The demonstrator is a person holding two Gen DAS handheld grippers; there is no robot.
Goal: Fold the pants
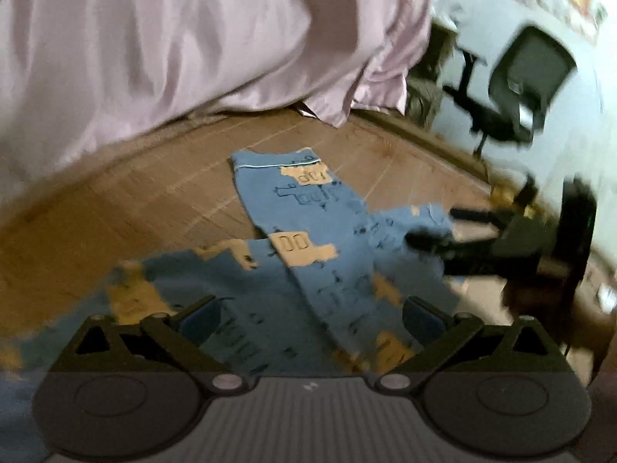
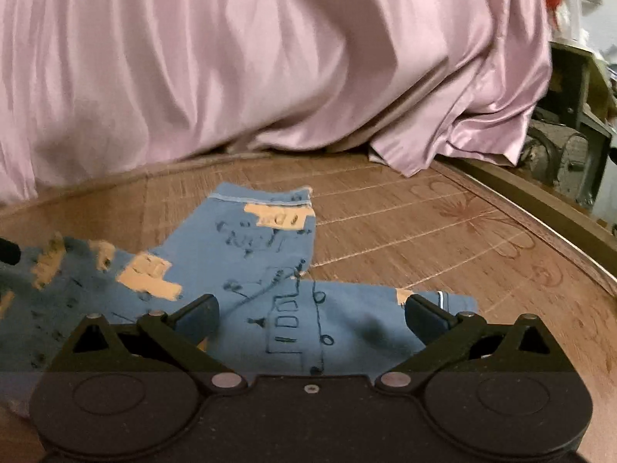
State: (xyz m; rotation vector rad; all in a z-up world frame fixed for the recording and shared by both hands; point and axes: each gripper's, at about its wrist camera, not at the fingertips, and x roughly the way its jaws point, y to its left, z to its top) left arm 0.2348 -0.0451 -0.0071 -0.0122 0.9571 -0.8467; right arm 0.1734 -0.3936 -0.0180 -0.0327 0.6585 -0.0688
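Your pants [image 2: 246, 270], blue with tan patches and dark line drawings, lie on the wooden floor [image 2: 443, 239], one leg running away from you toward the pink drape [image 2: 270, 58], its white-piped hem end-on and well short of the drape's bottom edge. A second leg crosses toward your right, its hem just past the far finger of your right gripper [image 2: 310, 314]. That gripper hangs over the cloth with jaws spread wide, nothing between them. Your left gripper [image 1: 310, 318] is likewise spread and empty above the seat end of the pants. In the left wrist view, the other gripper's black fingers reach in over the right leg; blur makes contact hard to judge. Bare floor lies open to the right of the pants, bounded by a dark baseboard [image 2: 540, 196]. An office chair [image 1: 513, 88] stands beyond, well apart.
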